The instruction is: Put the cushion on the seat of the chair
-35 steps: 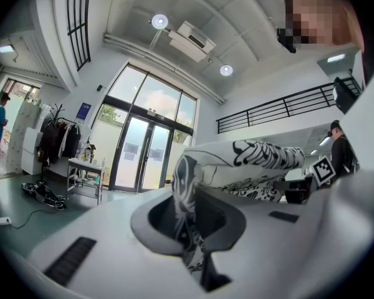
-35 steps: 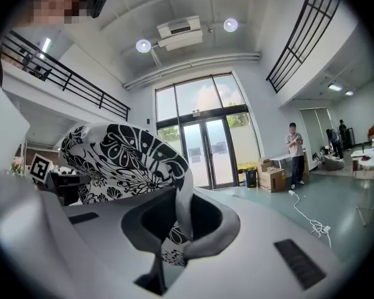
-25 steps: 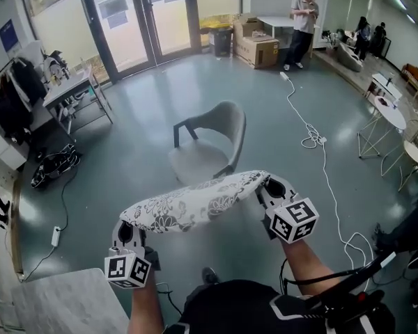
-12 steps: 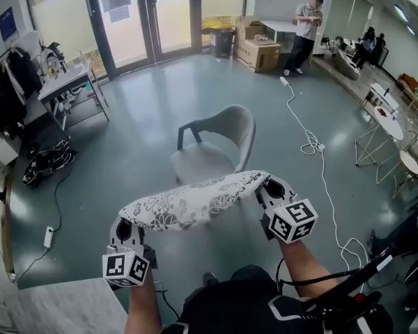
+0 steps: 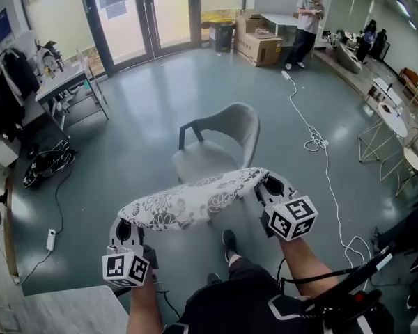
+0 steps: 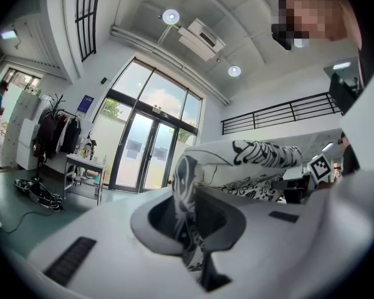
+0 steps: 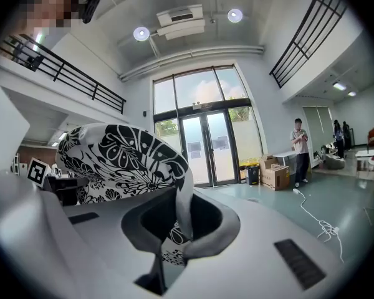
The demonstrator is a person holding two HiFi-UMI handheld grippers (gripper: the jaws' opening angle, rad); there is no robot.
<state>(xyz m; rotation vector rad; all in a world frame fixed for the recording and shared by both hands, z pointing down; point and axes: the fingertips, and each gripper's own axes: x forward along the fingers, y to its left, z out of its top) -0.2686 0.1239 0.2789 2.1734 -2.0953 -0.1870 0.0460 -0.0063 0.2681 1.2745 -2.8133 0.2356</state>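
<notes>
The black-and-white cushion (image 5: 195, 202) is up in the air between two grippers. The left gripper (image 5: 127, 227) is pinched tight on its 8 o'clock end. The right gripper (image 5: 267, 186) is pinched tight on its 2 o'clock end (each bites a thin fold of cloth). The grey chair (image 5: 216, 148) stands at 12 o'clock from the cushion, not touching it.
</notes>
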